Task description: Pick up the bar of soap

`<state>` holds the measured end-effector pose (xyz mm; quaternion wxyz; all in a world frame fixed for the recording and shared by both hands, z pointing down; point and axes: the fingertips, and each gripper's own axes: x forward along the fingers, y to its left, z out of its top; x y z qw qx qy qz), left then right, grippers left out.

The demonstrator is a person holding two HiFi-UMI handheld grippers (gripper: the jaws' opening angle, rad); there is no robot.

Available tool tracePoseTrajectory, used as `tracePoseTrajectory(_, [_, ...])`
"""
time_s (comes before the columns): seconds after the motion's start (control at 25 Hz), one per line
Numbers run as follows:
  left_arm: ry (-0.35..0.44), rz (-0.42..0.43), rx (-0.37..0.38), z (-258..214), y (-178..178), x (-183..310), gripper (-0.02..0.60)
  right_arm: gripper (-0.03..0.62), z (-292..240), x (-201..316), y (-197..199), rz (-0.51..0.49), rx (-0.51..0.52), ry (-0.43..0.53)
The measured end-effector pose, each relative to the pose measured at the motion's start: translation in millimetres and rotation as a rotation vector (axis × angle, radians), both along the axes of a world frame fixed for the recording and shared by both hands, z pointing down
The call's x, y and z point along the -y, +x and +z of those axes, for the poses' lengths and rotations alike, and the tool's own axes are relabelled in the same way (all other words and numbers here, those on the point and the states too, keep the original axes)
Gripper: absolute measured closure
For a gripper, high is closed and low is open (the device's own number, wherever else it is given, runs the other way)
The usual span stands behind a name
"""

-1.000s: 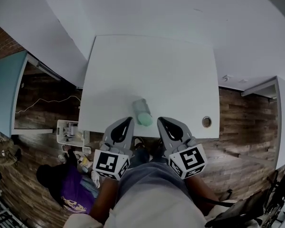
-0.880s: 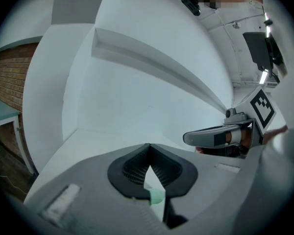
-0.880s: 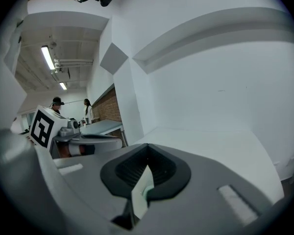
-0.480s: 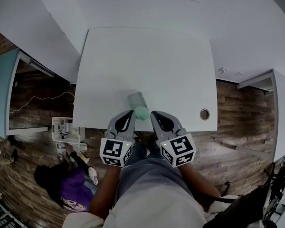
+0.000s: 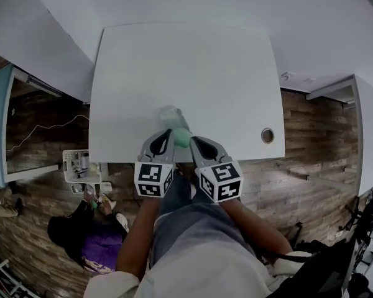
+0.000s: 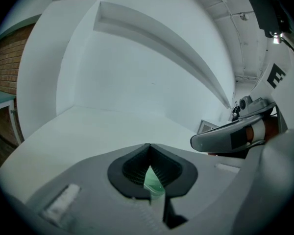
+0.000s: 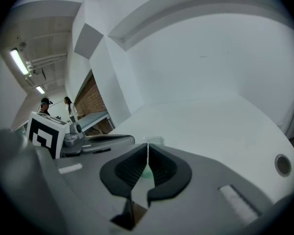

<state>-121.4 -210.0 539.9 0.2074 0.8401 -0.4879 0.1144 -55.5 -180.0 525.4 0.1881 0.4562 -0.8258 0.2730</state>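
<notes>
Bar of soap (image 5: pixel 176 129) lies near the front edge of the table (image 5: pixel 186 67), right between the noses of my left gripper (image 5: pixel 166 135) and right gripper (image 5: pixel 193 141). Both have their jaws pressed together with nothing in them. My read: they flank the bar only to line up, so one must spread its jaws before it can straddle it.

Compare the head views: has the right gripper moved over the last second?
Yes. The right gripper has shifted left, away from the cable hole and closer to the green soap.
</notes>
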Motion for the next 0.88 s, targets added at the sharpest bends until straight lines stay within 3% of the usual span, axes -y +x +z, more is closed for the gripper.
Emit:
tracePoseTrajectory(0.36, [-0.047,0.011,0.012,37,9,3,0.58,0.576,34,-18,-2,0.041,-0.023,-0.112])
tracePoseTrajectory(0.88, [-0.038,0.067,0.029,43,18,5,0.58,0.536,47,-23,9,0.146,0.079,-0.22])
